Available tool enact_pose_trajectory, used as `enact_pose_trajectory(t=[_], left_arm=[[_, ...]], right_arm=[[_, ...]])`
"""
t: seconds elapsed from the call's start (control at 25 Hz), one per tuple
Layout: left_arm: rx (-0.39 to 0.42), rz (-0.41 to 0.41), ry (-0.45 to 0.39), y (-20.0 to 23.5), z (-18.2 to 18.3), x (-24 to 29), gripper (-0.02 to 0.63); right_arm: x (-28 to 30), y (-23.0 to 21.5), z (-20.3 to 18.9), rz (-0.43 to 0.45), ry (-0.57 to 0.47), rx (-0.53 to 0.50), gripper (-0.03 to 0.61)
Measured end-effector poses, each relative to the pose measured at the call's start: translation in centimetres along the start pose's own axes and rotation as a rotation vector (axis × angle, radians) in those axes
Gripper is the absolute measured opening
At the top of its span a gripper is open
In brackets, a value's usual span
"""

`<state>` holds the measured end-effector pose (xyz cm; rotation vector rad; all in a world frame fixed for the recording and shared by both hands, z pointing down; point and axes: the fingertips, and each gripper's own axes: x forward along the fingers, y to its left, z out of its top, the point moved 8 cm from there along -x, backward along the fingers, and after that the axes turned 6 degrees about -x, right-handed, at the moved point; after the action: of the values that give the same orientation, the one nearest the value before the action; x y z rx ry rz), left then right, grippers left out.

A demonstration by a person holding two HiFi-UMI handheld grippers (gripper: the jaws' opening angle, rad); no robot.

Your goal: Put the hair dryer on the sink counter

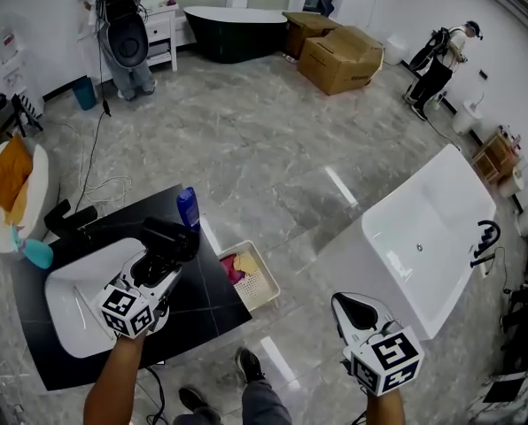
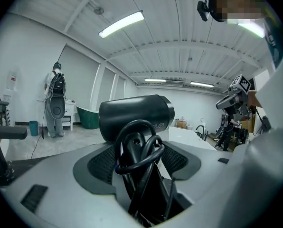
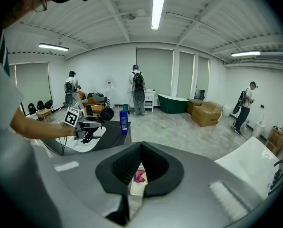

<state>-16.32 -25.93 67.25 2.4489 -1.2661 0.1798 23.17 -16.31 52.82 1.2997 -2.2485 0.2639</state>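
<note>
Over the sink counter (image 1: pixel 206 282): the left gripper (image 1: pixel 160 268) holds the hair dryer (image 1: pixel 168 240) at the seam between the glossy black top and the white rounded basin (image 1: pixel 69 317).
Hair dryer (image 2: pixel 136 115): matte black, with a stubby cylindrical barrel and a black cord (image 2: pixel 142 148) looped round the handle.
Left gripper (image 2: pixel 136 161): jaws clamped on the handle and cord, with ribbed dark pads on either side.
Right gripper (image 3: pixel 140 167): jaws closed tip to tip with nothing in them, held low over the grey marbled floor (image 1: pixel 273 149), well apart from the counter.
Blue bottle (image 1: pixel 187 208): upright at the counter's far edge, just beyond the dryer.
Basket (image 1: pixel 262 282): white, perforated and rectangular, on the floor against the counter, with pink and yellow cloth inside.
Head view alone: the counter's whole outline and the long white bathtub (image 1: pixel 432 228).
Left gripper view alone: the cord loops and pad ribbing up close.
Right gripper view alone: the dryer (image 3: pixel 106 113) side-on, raised above the basin.
</note>
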Motion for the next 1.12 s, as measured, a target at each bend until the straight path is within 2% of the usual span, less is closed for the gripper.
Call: enact_pose_trajectory(t=[0.36,0.6,1.12], left_arm=[[0.038,-0.006,0.143,-0.3,-3.6,3.2,0.301],[0.024,-0.004,0.212,0.3,-5.6,4.7,0.301],[0.012,-0.001,0.356,0.4,-6.7,6.9,0.301]], right_arm=[[1.2,-0.9,-1.3,0.013,0.027,0.012,0.009],[2.0,-1.0,-2.1,0.015,0.038,0.02,0.009],[2.8,-1.2,-2.4,0.024,0.054,0.034,0.009]])
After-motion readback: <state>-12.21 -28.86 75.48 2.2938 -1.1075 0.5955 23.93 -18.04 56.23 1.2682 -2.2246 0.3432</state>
